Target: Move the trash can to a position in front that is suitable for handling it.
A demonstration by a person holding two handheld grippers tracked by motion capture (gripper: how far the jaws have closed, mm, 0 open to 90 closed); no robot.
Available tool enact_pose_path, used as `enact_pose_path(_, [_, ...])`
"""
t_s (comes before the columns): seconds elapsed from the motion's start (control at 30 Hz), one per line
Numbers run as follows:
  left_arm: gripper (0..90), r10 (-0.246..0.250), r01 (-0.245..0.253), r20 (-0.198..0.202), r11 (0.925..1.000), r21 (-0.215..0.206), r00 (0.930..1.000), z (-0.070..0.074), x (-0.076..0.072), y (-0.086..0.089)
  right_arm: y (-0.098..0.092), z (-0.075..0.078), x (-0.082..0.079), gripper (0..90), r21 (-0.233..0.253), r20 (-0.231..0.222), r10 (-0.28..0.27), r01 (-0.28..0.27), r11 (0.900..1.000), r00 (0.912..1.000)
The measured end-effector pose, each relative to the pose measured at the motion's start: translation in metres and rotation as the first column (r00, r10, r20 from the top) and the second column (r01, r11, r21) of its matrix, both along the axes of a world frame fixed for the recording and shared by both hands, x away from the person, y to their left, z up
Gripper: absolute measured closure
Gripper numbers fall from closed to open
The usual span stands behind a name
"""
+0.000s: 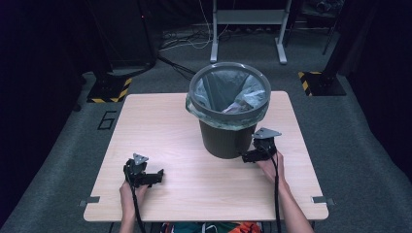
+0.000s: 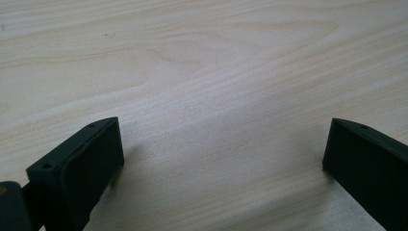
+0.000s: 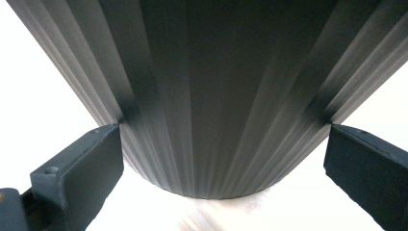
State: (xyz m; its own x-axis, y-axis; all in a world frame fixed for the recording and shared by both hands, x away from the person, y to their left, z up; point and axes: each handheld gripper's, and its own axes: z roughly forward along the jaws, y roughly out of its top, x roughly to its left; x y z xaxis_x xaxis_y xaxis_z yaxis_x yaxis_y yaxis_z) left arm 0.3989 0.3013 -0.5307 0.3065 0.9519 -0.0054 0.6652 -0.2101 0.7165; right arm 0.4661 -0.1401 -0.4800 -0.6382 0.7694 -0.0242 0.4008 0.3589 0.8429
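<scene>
Near the front left corner of the pale wood-grain table [image 1: 160, 121], the left gripper [image 1: 156, 177] rests with jaws spread wide over bare surface. Farther in, the right gripper [image 1: 248, 156], jaws wide apart, faces the ribbed base of the dark grey plastic bin [image 1: 224, 138], which stands toward the far edge, lined with a thin green bag [image 1: 221, 87].

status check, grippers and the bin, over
Left gripper open over bare table. Right gripper open at bin base, not clamped. Nothing in the way.
</scene>
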Motion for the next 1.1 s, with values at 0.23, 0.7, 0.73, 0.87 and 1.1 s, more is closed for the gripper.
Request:
enact_pose_path(0.23, [0.4, 0.001, -0.001, 0.0, 1.0, 0.0, 1.0, 0.0, 0.0, 0.0, 0.008, 0.001, 0.008, 0.0, 0.013, -0.008, 0.003, -0.003, 1.0, 1.0])
enact_pose_path(0.7, [0.4, -0.002, 0.002, 0.001, 1.0, 0.0, 1.0, 0.0, 0.0, 0.0, 0.023, 0.002, 0.019, 0.0, 0.014, -0.009, 0.003, -0.003, 1.0, 1.0])
enact_pose_path(0.73, [0.4, -0.002, 0.002, 0.001, 1.0, 0.0, 1.0, 0.0, 0.0, 0.0, 0.023, 0.002, 0.019, 0.0, 0.014, -0.009, 0.003, -0.003, 1.0, 1.0])
enact_pose_path(0.87, [0.4, -0.002, 0.002, 0.001, 1.0, 0.0, 1.0, 0.0, 0.0, 0.0, 0.032, 0.003, 0.025, 0.0, 0.014, -0.008, -0.007, 0.007, 1.0, 0.9999])
enact_pose_path(1.1, [0.4, -0.003, 0.003, 0.001, 1.0, 0.001, 1.0, 0.0, 0.0, 0.0, 0.041, 0.004, 0.03, 0.0, 0.021, -0.017, -0.01, 0.01, 1.0, 0.9998])
